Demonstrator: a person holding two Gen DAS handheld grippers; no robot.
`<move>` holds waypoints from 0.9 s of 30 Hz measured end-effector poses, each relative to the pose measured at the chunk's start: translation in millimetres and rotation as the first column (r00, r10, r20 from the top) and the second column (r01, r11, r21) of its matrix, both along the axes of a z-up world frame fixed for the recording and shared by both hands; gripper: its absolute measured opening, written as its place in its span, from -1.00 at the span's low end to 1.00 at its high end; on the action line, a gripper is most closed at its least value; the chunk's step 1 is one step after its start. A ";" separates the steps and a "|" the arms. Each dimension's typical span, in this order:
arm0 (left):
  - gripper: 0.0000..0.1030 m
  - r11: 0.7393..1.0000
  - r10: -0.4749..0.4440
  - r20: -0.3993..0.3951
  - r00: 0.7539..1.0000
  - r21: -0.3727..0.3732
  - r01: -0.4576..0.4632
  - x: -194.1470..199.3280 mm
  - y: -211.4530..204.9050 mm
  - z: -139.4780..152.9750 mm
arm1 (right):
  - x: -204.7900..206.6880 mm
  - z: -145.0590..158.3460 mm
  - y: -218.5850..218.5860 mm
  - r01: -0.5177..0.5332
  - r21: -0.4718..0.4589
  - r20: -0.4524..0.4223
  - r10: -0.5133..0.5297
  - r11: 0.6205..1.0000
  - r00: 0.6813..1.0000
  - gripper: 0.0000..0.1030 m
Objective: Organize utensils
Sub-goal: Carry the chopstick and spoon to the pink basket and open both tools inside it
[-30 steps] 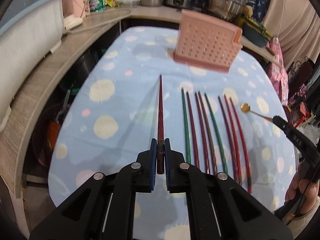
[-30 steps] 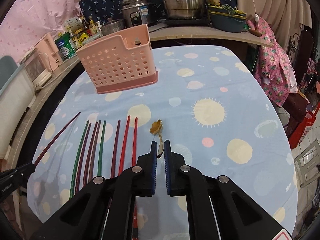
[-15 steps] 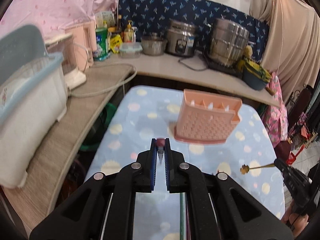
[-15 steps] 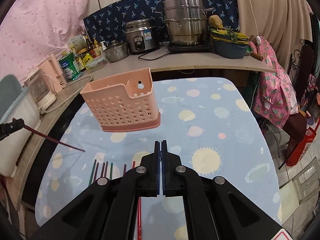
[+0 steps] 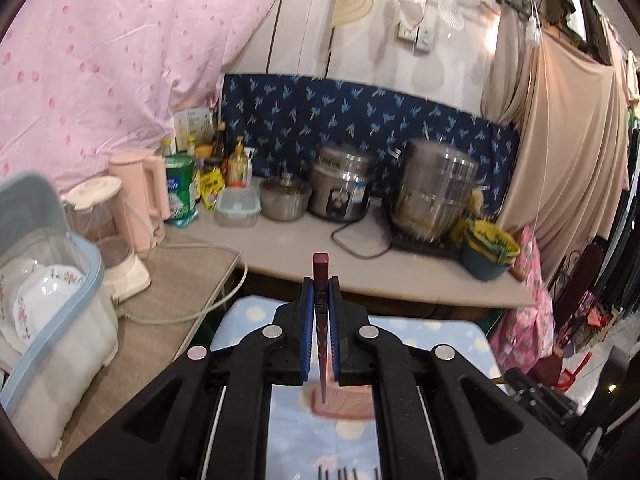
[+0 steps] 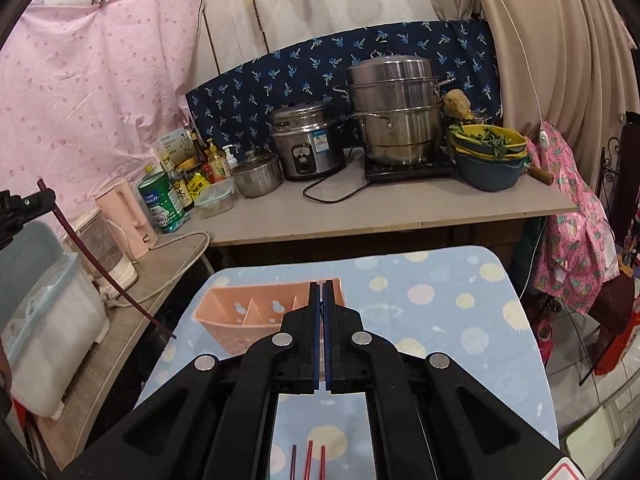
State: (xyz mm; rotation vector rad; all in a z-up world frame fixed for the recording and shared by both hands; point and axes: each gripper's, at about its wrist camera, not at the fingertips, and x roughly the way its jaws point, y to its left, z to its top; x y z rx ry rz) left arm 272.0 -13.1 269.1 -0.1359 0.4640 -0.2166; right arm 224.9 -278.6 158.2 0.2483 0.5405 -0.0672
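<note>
My left gripper (image 5: 320, 292) is shut on a dark red chopstick (image 5: 320, 280), held upright with its thin tip pointing down over the pink utensil basket (image 5: 352, 402). From the right wrist view the same chopstick (image 6: 100, 264) hangs slanted at the left, left of the basket (image 6: 240, 320). My right gripper (image 6: 321, 292) is shut above the basket; the small gold spoon it held earlier is hidden between the pads. Several chopsticks (image 6: 308, 460) lie on the blue spotted tablecloth (image 6: 460, 320) below it.
A counter (image 6: 360, 212) behind the table holds a rice cooker (image 6: 308, 144), a steel steamer (image 6: 396, 108), bowls, bottles and a pink kettle (image 5: 140, 196). A white dish box (image 5: 44, 320) stands at the left. Pink cloth hangs at the right table edge.
Both grippers have risen and tilted up from the table. The left one lifted the dark red chopstick and turned it upright over the basket. The right one moved above the basket.
</note>
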 end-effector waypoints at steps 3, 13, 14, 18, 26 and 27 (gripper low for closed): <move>-0.87 1.000 -0.006 0.019 1.000 -0.016 0.006 13.4 -8.9 7.7 | 19.0 1.0 -1.5 0.004 0.000 -0.010 -0.004 1.000 1.000 -0.97; -0.87 1.000 -0.015 -0.067 0.998 0.016 0.016 57.9 -39.1 -39.7 | 63.9 -47.5 1.9 -0.004 -0.017 -0.126 0.001 1.000 0.992 -0.97; -0.87 1.000 -0.012 -0.082 0.997 0.023 0.014 62.0 -40.9 -46.8 | 66.3 -52.1 1.5 -0.002 -0.017 -0.135 0.000 1.000 0.991 -0.97; -0.86 0.999 -0.006 -0.126 0.992 0.037 0.010 72.4 -43.4 -68.2 | 75.9 -66.7 0.5 -0.008 -0.013 -0.167 0.005 1.000 0.986 -0.96; -0.56 0.997 0.009 -0.133 0.991 0.074 0.001 71.0 -45.1 -82.6 | 68.1 -63.1 0.3 0.004 -0.004 -0.150 -0.004 1.000 0.989 -0.76; -0.47 0.997 0.007 -0.129 0.992 0.072 0.002 68.1 -44.2 -82.0 | 63.7 -60.4 0.2 0.005 -0.002 -0.143 -0.005 1.000 0.990 -0.70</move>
